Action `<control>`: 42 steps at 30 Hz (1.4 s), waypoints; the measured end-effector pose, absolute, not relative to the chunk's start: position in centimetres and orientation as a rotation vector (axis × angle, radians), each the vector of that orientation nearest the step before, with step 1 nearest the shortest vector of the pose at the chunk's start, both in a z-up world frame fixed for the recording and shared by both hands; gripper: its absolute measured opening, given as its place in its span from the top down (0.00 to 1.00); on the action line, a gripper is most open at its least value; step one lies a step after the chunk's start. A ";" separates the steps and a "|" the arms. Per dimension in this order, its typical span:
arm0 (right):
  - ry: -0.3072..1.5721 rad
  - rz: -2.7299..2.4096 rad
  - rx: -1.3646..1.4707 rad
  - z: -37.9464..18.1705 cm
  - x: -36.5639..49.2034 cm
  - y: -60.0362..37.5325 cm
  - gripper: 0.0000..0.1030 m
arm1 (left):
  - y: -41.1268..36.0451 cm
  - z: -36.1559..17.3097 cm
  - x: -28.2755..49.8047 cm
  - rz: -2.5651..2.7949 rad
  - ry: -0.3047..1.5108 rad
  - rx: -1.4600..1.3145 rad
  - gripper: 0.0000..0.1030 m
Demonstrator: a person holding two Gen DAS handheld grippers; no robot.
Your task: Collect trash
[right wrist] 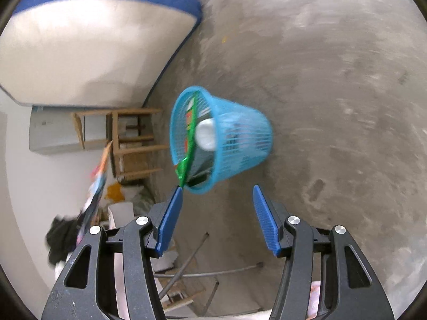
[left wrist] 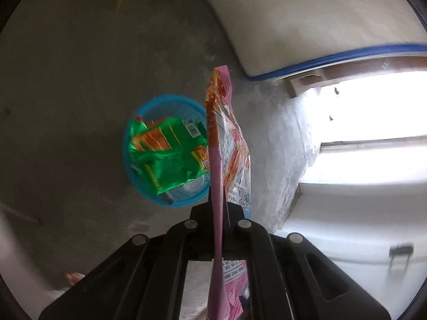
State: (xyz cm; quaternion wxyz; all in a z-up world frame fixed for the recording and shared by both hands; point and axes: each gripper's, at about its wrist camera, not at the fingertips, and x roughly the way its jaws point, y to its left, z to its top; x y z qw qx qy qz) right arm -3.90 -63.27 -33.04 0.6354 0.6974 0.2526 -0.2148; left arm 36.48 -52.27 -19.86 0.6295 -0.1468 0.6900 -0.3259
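— While the pink snack wrapper (left wrist: 222, 138) stands edge-on in the left gripper (left wrist: 217, 210), where does it sit against the bin?

— Above and just beside the blue mesh wastebasket (left wrist: 138, 122), which stands on the concrete floor (left wrist: 66, 93) already holding a green snack packet (left wrist: 165, 160) and a white cup (right wrist: 206, 134); the wrapper overlaps the basket's rim in the left view, yet I cannot tell whether it is truly over the mouth.

— What could go wrong?

— I judge a light, flat wrapper may flutter sideways on release and land on the floor, should the jaws part before it is squarely over the opening; the green packet also lies across the mouth and pokes past the rim, so the wrapper might rest on it and slide off.

— And the grippers?

— Left: jaws together, clamped on the pink wrapper, which runs back between the fingers; right gripper (right wrist: 217, 194): blue pads (right wrist: 263, 213) well apart, nothing between them, one tip just beside the green packet's corner, whether touching I cannot tell.
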 end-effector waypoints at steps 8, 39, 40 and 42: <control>0.604 -0.596 1.667 -35.7 -9.1 -62.6 0.48 | -54.7 -26.3 36.8 -0.574 1.623 -0.323 0.52; 0.490 -0.119 0.300 -3.5 1.5 -39.1 0.07 | -16.8 5.4 14.2 -0.610 0.747 -0.320 0.05; 0.473 -0.138 0.250 -2.9 1.0 -38.0 0.07 | -15.8 5.2 12.7 -0.549 0.732 -0.296 0.05; 0.453 -0.170 0.161 -2.3 0.0 -35.8 0.07 | -15.0 4.7 10.7 -0.440 0.710 -0.221 0.05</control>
